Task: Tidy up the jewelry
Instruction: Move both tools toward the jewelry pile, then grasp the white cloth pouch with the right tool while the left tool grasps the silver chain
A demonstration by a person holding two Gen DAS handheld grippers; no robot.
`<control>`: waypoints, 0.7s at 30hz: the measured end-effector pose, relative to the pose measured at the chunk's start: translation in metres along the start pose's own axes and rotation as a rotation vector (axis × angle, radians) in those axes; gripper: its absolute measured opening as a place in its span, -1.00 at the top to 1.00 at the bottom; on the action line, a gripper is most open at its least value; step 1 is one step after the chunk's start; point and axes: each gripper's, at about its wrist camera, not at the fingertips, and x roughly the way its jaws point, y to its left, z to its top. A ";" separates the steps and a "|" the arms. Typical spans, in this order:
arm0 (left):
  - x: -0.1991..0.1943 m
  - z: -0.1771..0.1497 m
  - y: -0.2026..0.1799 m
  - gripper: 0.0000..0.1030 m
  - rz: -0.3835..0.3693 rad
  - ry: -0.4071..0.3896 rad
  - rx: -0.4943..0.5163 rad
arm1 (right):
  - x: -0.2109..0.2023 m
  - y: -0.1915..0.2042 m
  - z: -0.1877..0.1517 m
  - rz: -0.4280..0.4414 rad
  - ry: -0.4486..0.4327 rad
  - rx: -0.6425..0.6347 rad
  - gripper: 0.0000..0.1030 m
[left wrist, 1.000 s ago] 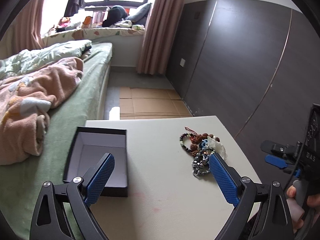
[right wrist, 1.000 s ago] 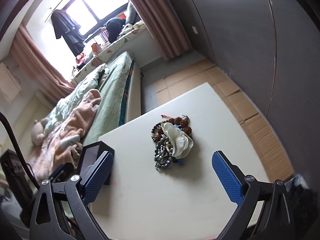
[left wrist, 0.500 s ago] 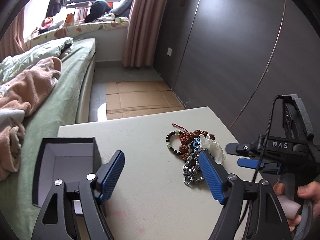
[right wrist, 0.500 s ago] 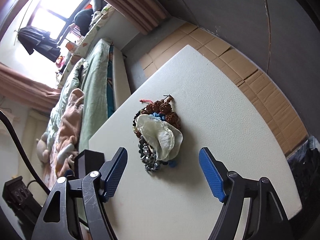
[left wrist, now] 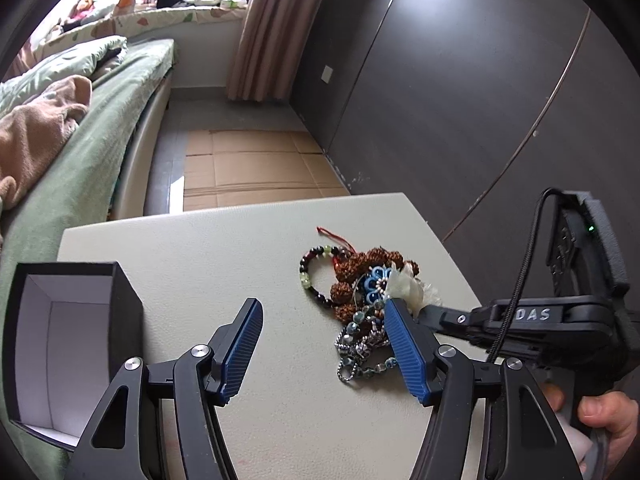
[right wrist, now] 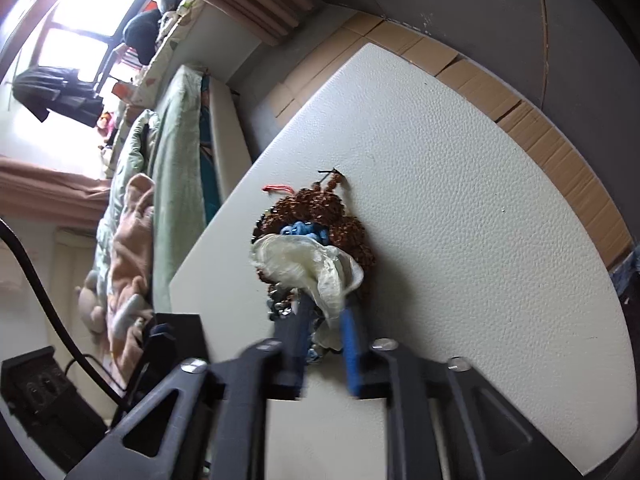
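Note:
A tangled pile of jewelry lies on the pale table: brown seed beads, a dark bead bracelet, silver chains, a blue flower piece and a cream fabric flower. My right gripper has closed in around the near edge of the cream flower; its jaws are blurred. In the left wrist view it comes in from the right. My left gripper is open and empty, just above the table left of the pile. An open black box stands at the left.
A bed with green sheet and pink blanket runs along the table's left side. Cardboard covers the floor beyond the far edge. A dark wardrobe wall stands to the right.
My right gripper moved forward onto the pile and its jaws closed from wide open around the cream flower. My left gripper drifted right and narrowed a little, staying open.

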 end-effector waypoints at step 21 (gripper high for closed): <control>0.027 -0.031 -0.057 -0.02 -0.058 0.068 0.193 | -0.072 0.004 0.005 0.094 -0.212 -0.032 0.93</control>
